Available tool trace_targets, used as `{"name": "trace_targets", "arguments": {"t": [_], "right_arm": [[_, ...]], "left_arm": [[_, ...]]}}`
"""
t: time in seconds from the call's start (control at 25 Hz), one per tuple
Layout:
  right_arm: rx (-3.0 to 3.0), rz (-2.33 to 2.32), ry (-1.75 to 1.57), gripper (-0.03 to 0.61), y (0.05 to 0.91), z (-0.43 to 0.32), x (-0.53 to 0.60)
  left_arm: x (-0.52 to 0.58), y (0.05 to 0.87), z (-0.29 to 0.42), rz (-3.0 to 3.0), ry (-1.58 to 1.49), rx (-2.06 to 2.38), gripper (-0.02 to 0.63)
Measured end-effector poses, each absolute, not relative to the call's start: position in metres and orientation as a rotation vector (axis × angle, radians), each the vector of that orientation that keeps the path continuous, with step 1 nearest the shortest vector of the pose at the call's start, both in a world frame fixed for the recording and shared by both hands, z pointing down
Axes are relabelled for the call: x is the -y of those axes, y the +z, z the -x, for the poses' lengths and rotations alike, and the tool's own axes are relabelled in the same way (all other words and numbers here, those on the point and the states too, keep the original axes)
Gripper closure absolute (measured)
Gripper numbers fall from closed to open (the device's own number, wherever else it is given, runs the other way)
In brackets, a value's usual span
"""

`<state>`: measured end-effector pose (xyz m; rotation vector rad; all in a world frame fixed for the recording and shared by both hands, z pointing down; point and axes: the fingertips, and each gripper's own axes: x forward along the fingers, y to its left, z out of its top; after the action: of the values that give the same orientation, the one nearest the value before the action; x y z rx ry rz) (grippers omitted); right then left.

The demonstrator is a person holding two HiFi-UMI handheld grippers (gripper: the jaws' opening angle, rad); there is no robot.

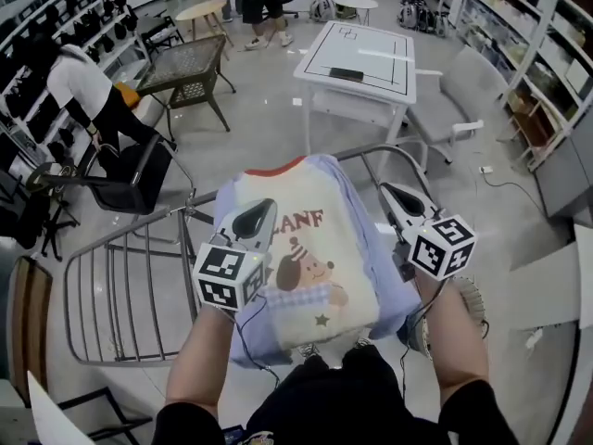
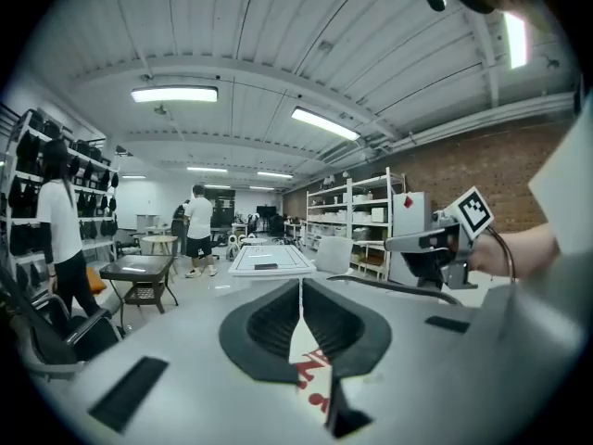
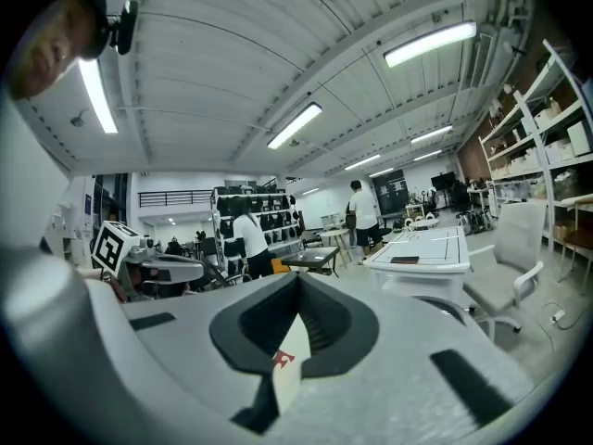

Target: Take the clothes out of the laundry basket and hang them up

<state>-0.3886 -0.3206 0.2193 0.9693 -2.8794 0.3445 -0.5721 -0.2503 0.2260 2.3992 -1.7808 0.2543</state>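
While both tongs are held up side by side in front of the person, things stand like this:

Left tongs (image 2: 300,295): closed tight on cloth. The left gripper view shows the two dark pads meeting along one line, with a strip of white cloth printed in red pinched between them and hanging out below.

Right tongs (image 3: 298,290): closed in the same way. Its own view shows a fold of pale cloth with a small red mark caught between the pads.

Shirt (image 1: 315,248): stretched flat between the two tongs and gripped near its upper corners, one corner in each. It has a cream front with a cartoon dog and red letters, lilac sleeves and a red collar edge. The hem hangs down towards the person's legs.

Drying rack (image 1: 111,295): grey metal, lying under and beyond both tongs. Its barred wing spreads out to the left of the left tongs, and a curved bar shows just past the shirt's collar. Whether the shirt touches the rack cannot be told.

Ahead of the tongs: a white tabletop (image 1: 361,54) with black lines stands well apart from the shirt, and a grey chair (image 1: 454,100) sits beside it, out past the right tongs.

Left of the left tongs: a black chair (image 1: 139,174) – further off, a dark side table (image 1: 185,63).

People: one person (image 1: 79,82) in a white top bends by the shelves (image 1: 56,26) far out to the left.
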Motion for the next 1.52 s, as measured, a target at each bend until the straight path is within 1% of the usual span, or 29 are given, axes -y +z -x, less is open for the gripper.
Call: {"name": "trace_targets", "arguments": {"t": [0.36, 0.68, 0.88, 1.24, 1.52], "right_arm": [[2.923, -1.027, 0.328, 0.572, 0.196, 0.293, 0.268], [2.929, -1.001, 0.342, 0.572, 0.202, 0.191, 0.213], [2.931, -0.989, 0.388, 0.572, 0.211, 0.152, 0.184], [2.916, -1.055, 0.417, 0.574, 0.218, 0.135, 0.137], [2.855, -1.214, 0.426, 0.574, 0.217, 0.138, 0.088]], "left_arm": [[0.216, 0.213, 0.476, -2.443, 0.228, 1.743, 0.600], [0.166, 0.215, 0.370, -2.418, 0.225, 1.771, 0.601], [0.128, 0.227, 0.322, -2.387, 0.237, 1.732, 0.601], [0.088, 0.232, 0.292, -2.445, 0.253, 1.645, 0.601], [0.052, 0.230, 0.291, -2.544, 0.221, 1.496, 0.601]]}}
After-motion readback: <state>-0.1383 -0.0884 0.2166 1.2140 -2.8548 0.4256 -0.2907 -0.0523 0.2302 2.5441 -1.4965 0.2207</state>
